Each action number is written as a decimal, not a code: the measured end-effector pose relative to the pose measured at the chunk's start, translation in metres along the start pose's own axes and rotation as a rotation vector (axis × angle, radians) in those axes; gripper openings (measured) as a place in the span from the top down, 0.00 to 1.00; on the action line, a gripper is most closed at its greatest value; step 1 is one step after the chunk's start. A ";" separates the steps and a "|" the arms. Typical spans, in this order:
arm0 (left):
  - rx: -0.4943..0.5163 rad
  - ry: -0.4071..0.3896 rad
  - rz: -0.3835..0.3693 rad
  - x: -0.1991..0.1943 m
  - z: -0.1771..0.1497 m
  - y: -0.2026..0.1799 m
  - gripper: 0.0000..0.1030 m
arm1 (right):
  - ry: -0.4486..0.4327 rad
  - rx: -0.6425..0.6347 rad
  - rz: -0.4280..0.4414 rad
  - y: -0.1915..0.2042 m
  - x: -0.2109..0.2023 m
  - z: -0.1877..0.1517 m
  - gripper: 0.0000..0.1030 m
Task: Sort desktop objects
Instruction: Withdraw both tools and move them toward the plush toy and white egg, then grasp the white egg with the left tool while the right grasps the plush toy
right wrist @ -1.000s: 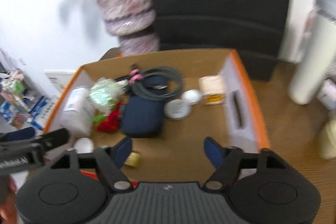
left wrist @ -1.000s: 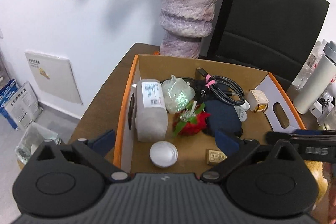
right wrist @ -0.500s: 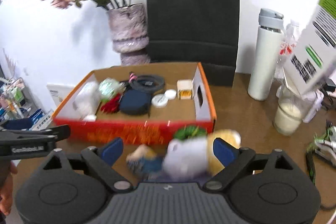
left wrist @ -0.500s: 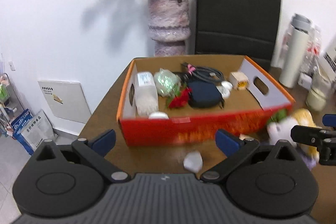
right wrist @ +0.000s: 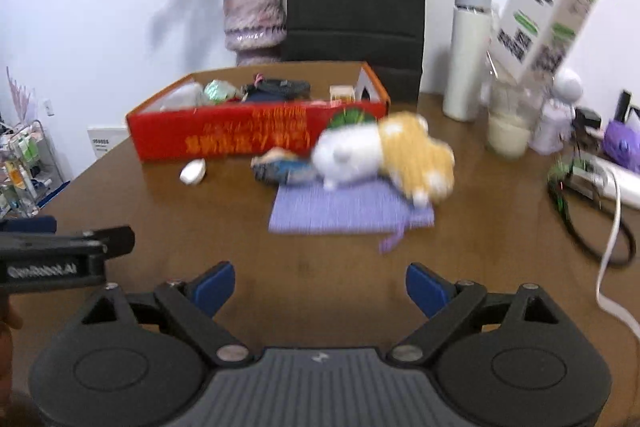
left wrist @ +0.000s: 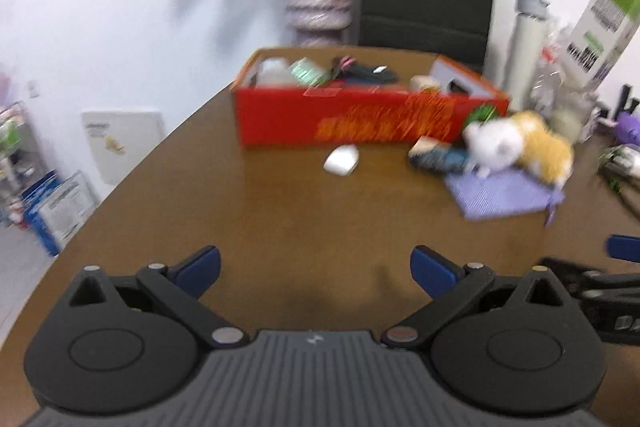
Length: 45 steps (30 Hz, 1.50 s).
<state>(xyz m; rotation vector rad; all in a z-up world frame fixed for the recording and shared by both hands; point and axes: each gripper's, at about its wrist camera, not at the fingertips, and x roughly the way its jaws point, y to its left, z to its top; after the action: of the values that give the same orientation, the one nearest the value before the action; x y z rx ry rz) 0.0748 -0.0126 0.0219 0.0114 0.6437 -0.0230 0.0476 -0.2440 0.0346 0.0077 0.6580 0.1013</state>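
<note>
The red cardboard box [right wrist: 224, 135] sits on the brown wooden desk [right wrist: 340, 267]. Inside it are a white bottle [left wrist: 272, 73], a shiny green wrapped lump [left wrist: 306, 71] and a dark blue pouch [right wrist: 280, 89]. In front of the box lie a small white smooth case [right wrist: 193, 171], a fluffy white and yellow toy [right wrist: 384, 153] and a flat purple cloth [right wrist: 348, 209] under the toy. The left tool [left wrist: 316, 267] and the right tool [right wrist: 318, 285] are both spread wide and hold nothing, well apart from the box.
</note>
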 end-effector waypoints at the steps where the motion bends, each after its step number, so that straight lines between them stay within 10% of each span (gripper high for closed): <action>1: -0.022 0.005 0.020 -0.004 -0.011 0.002 0.00 | 0.004 0.001 -0.006 0.000 -0.002 -0.007 0.10; 15: -0.028 -0.044 -0.008 -0.043 -0.051 0.000 0.00 | -0.167 -0.045 -0.009 -0.006 -0.046 -0.048 0.11; 22: 0.141 -0.223 -0.097 -0.039 0.024 0.013 0.00 | -0.198 -0.092 -0.075 -0.027 -0.032 -0.010 0.13; 29: 0.278 -0.179 -0.137 0.054 0.070 -0.006 0.00 | -0.163 -0.059 -0.122 -0.062 0.037 0.059 0.17; 37: 0.248 -0.034 -0.226 0.124 0.078 -0.013 0.20 | -0.063 0.026 -0.069 -0.080 0.101 0.066 0.31; 45: 0.198 0.018 -0.253 0.139 0.074 -0.008 0.73 | -0.072 0.093 -0.010 -0.092 0.105 0.062 0.56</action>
<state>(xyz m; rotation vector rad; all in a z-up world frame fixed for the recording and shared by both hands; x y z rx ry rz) 0.2297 -0.0239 -0.0022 0.1217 0.6555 -0.3309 0.1764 -0.3240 0.0155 0.0973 0.5900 0.0607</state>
